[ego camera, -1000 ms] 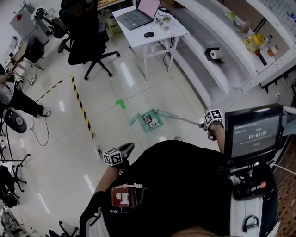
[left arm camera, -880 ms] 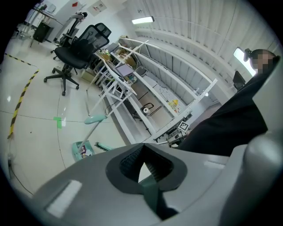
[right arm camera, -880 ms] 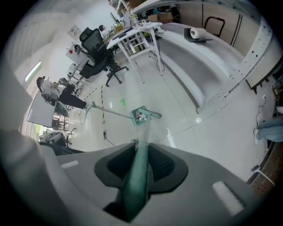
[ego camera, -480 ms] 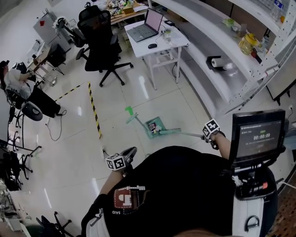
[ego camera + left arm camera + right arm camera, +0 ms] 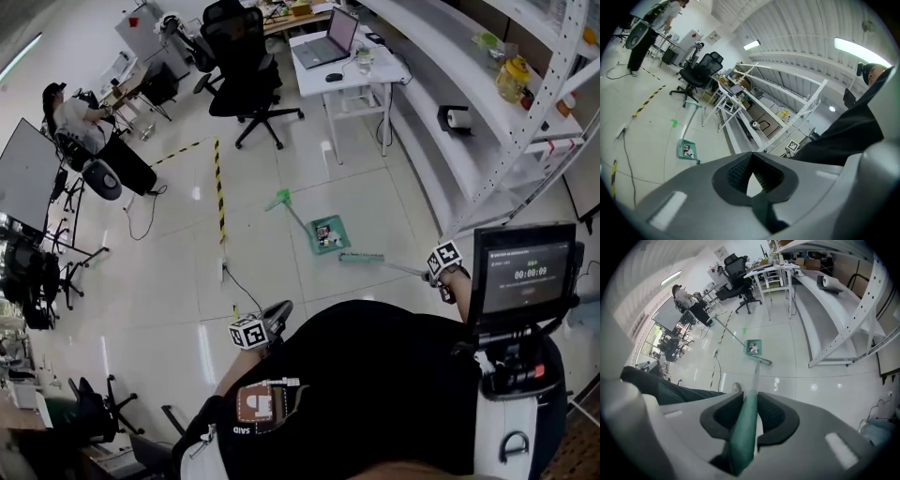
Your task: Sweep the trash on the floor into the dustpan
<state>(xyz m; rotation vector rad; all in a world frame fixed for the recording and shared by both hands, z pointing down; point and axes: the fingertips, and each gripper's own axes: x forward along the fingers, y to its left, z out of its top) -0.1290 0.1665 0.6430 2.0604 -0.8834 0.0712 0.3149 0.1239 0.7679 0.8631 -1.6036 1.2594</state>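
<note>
A green dustpan (image 5: 328,234) lies on the floor with small bits of trash (image 5: 323,232) in it, and its long handle (image 5: 298,215) slants up to the far left. The green broom head (image 5: 361,258) rests on the floor just near-right of the pan. The broom's handle (image 5: 403,268) runs back to my right gripper (image 5: 441,272). In the right gripper view that gripper (image 5: 751,404) is shut on the green broom handle (image 5: 745,427), with the dustpan (image 5: 753,347) beyond. My left gripper (image 5: 751,161) is shut and holds nothing, and it sits low by my body (image 5: 267,321).
A white desk with a laptop (image 5: 347,52) and a black office chair (image 5: 246,56) stand far ahead. White shelving (image 5: 469,122) lines the right side. Yellow-black tape (image 5: 218,187) and a cable (image 5: 239,281) lie on the floor to the left. A person (image 5: 75,117) sits far left.
The head view has swung up and back, showing more of the room. The broom head has slid from the dustpan's mouth to just near-right of it. Both grippers stay as they were.
</note>
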